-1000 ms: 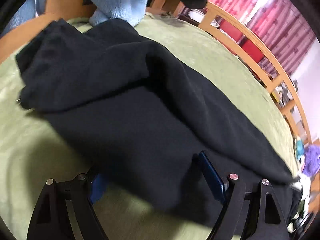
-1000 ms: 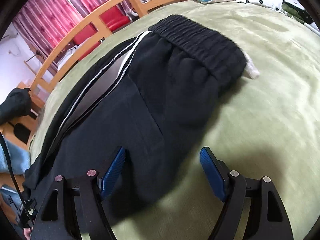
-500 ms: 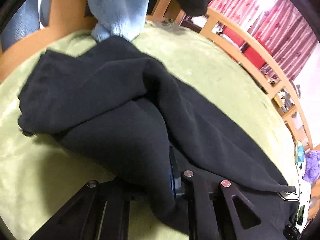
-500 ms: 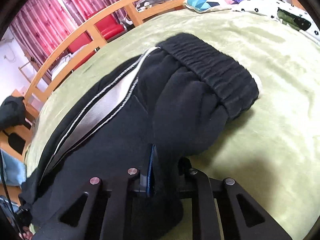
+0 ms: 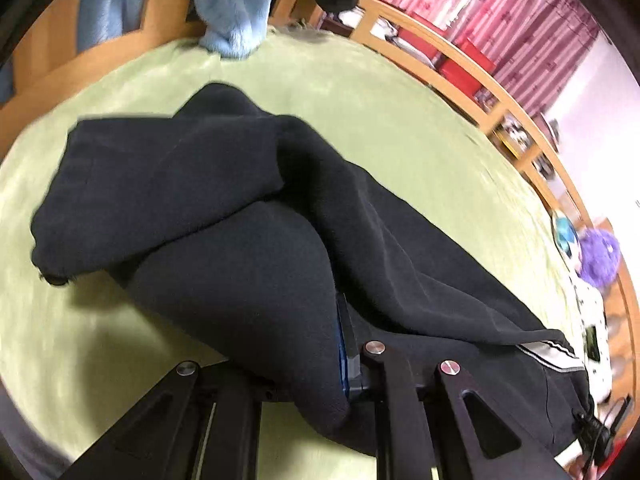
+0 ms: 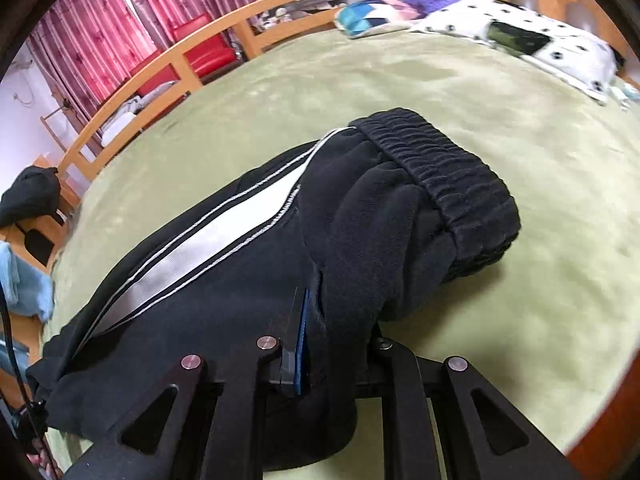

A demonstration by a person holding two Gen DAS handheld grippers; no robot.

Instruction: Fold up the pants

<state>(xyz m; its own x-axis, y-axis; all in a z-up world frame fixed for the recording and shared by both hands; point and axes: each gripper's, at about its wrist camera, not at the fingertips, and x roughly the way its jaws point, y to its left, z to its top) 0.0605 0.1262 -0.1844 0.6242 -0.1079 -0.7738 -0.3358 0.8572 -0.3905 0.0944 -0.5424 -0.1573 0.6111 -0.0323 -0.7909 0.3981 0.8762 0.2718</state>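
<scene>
Pants (image 5: 224, 208) lie across the green bed (image 5: 400, 128), filling the middle and lower frame of both views. Left tool (image 5: 340, 344), bottom centre, is clenched on a bunched fold of the leg end. Right tool (image 6: 316, 344), bottom centre, is clenched on fabric below the waistband (image 6: 440, 168), beside the white stripe (image 6: 208, 240). Judging by both pinches along one long edge, the near side gets lifted evenly to carry over lengthwise. Cloth humps at each grip, so it hangs slack between.

Right gripper (image 6: 316, 344) — clamped on black pants (image 6: 360, 220).
</scene>
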